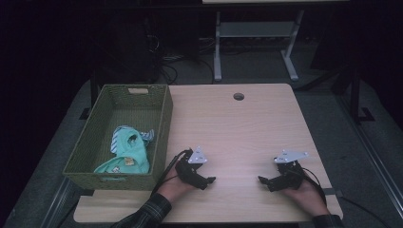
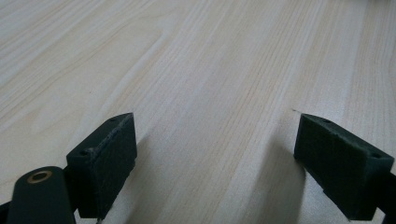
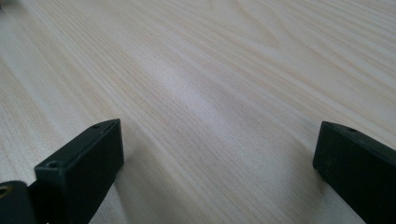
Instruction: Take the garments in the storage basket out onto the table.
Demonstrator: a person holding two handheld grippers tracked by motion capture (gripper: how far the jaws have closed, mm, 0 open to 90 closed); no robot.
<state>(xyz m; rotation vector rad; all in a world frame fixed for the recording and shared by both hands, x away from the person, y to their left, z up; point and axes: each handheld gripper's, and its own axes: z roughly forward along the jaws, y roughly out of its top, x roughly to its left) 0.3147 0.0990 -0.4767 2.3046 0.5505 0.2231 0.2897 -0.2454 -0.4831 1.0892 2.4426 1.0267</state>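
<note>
Grippers first: our left gripper (image 1: 205, 180) rests on the table (image 1: 237, 128) at about 7 o'clock, near the front edge, held in our left hand (image 1: 173, 186). Its jaws stand wide apart with nothing between them; in the left gripper view (image 2: 215, 154) we see just bare wood grain between the two black pads (image 2: 109, 158). Our right gripper (image 1: 266, 183) lies at about 5 o'clock, in our right hand (image 1: 306, 192), well apart from the left, and the two point toward each other. Its jaws are likewise spread wide and hold nothing; the right gripper view (image 3: 219, 168) shows plain wood between them. Farther off, at 9 to 10 o'clock, a green basket (image 1: 164, 118) sits on the table's left edge, near our left gripper. Inside it lies a teal cloth (image 1: 128, 152), bunched toward the near end. At 12 o'clock, near the far edge, the table has a round hole (image 1: 238, 96).
</note>
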